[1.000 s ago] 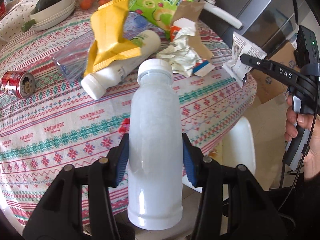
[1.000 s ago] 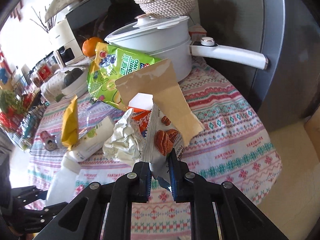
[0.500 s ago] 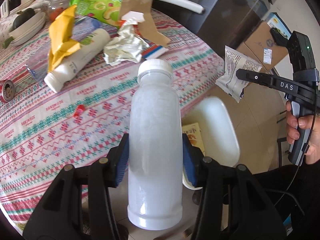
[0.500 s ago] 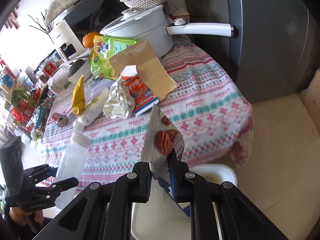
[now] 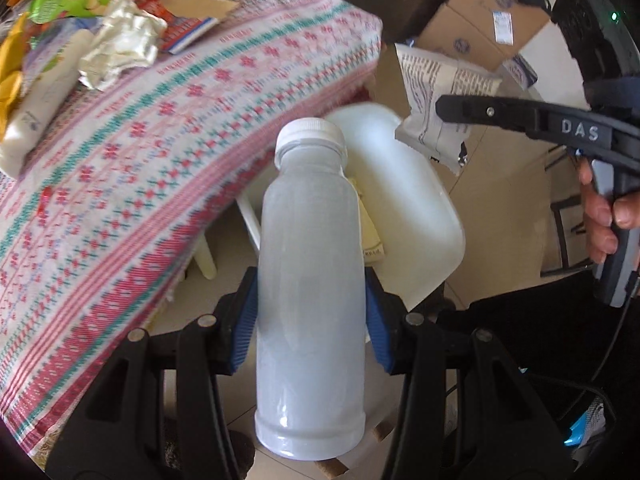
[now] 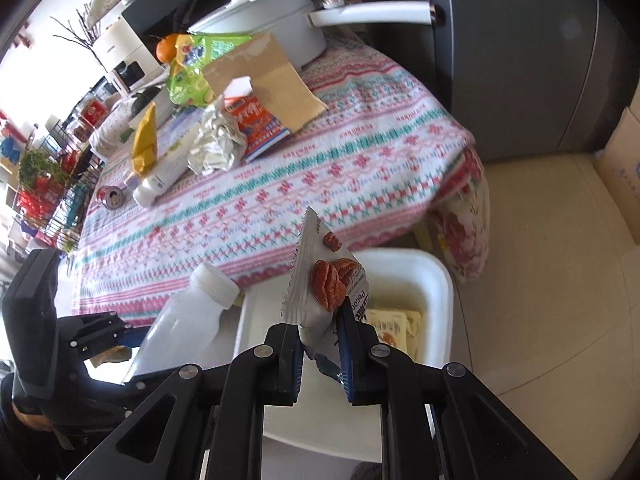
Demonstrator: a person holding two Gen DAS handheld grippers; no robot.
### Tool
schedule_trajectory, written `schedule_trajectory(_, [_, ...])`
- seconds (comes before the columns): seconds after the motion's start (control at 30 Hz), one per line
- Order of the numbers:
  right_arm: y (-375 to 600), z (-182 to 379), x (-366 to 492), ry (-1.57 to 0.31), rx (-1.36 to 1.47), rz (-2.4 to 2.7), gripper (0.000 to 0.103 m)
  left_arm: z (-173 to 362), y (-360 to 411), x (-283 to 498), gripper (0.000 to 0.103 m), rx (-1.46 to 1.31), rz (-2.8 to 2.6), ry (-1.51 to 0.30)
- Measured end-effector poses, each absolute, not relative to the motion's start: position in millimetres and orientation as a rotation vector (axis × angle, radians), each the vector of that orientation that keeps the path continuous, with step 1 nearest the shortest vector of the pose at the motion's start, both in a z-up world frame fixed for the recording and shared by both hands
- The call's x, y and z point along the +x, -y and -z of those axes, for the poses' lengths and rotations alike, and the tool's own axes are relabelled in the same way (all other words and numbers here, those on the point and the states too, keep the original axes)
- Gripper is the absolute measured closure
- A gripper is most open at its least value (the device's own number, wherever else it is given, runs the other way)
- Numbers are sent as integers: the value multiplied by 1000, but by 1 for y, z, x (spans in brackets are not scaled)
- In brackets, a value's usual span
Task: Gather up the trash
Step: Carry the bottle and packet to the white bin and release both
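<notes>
Below, a white bin point(image 6: 436, 280) sits on the floor at the near edge of the cloth-covered table point(image 6: 320, 168) — yellow packets point(image 6: 394, 326) lie inside. Left gripper point(image 5: 311, 320) clamps a cloudy white bottle point(image 5: 310, 280) over the bin's left rim. Right gripper point(image 6: 319, 350) pinches a pecan wrapper point(image 6: 324, 280) above the bin. Open tile floor lies right. Bin's near side is hidden behind the fingers.
</notes>
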State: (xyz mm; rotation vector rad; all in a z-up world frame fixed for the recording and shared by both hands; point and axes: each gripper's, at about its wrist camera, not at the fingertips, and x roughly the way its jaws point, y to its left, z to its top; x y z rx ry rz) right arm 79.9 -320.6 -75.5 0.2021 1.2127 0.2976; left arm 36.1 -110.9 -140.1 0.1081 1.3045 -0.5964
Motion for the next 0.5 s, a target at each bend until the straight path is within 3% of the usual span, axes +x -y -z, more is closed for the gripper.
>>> schedule_trajectory(0.33, [341, 100, 74, -1279, 211, -252, 86, 161, 153, 32, 50, 237, 617, -1320])
schedule_trajectory(0.5, [342, 100, 73, -1283, 211, -251, 86, 143, 153, 28, 29, 263, 603, -1240])
